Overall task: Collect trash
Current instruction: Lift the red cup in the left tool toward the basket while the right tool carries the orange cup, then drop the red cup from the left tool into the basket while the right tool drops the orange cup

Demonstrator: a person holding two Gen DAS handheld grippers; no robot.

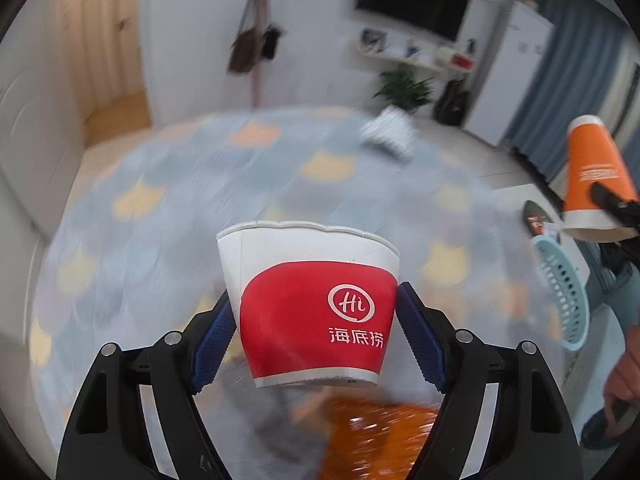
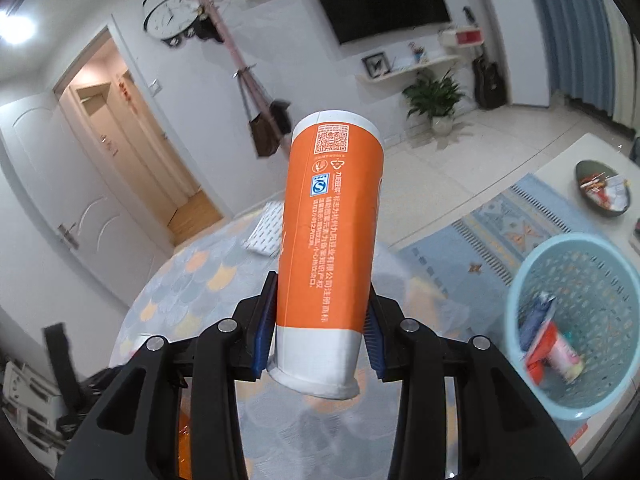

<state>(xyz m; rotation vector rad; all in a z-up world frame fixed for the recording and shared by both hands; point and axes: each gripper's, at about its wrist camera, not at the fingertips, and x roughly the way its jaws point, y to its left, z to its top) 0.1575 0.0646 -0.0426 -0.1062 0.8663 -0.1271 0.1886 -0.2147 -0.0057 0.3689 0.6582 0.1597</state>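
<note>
While left gripper fingers clamp red-white paper cup upright, right gripper fingers clamp orange paper cup inverted, light-blue basket nearby, trash inside.

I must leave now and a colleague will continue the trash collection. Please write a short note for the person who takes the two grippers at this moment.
Left gripper: shut on the red and white paper cup, upright, held above the round table.
Right gripper: shut on the tall orange cup, upside down, rim end in the gripper.
Blue basket: lower right of the right gripper, already holds some wrappers.
Done: both cups picked up.
Left: drop both cups in the basket; an orange wrapper lies below the left gripper.
</note>
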